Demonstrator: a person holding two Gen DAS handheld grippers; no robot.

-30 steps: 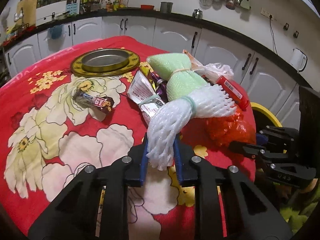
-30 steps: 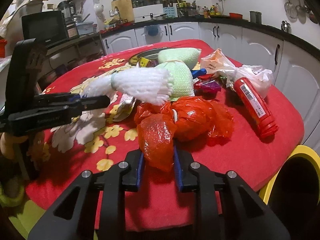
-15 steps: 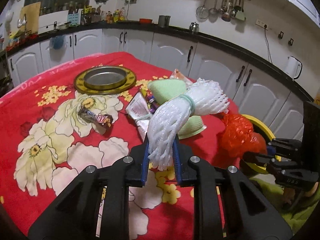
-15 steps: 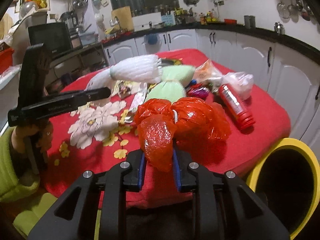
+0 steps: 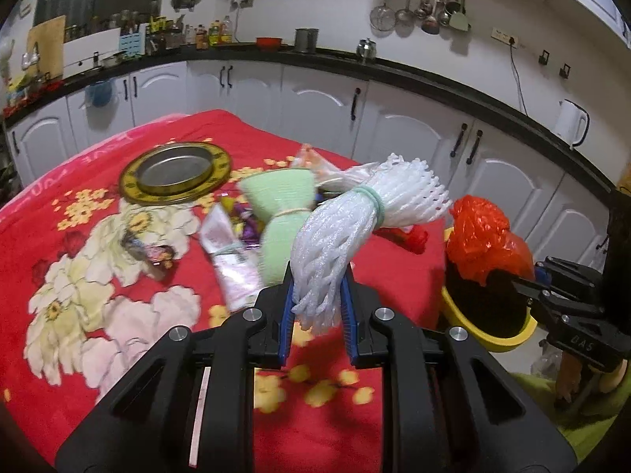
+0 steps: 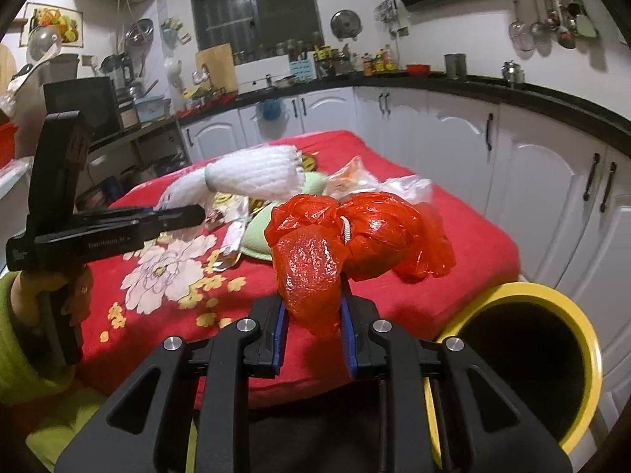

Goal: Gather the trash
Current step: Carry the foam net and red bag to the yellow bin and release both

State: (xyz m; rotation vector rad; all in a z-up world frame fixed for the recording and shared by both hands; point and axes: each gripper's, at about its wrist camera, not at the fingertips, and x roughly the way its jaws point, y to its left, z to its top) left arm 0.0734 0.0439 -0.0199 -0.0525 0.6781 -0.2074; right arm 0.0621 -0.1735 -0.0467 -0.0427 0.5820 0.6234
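Landmark: yellow-rimmed bin (image 6: 524,370), standing on the floor at the corner of the red flowered table (image 5: 130,299).

Nearest the bin: right gripper (image 6: 311,329), jaws closed onto the lower flap of a crumpled red plastic bag (image 6: 355,244). The bag is lifted clear of the cloth, beside the bin's mouth in the right wrist view; in the left wrist view it hangs directly in front of the dark opening, so whether it is over the bin cannot be told.

Next out from the bin: left gripper (image 5: 317,301), jaws pinched on the loose end of a white foam net bundle (image 5: 355,228), banded in pale green and raised above the table.

Beyond, on the cloth: a pale green foam net (image 5: 280,213) tied at its waist; a torn white wrapper (image 5: 232,260) just beside it; a dark snack bar (image 5: 152,254) lying alone, blurred.

Farthest from the bin on the table: a round metal dish with a gold rim (image 5: 175,171).

Behind all: white cabinets (image 5: 323,106) under a black counter.
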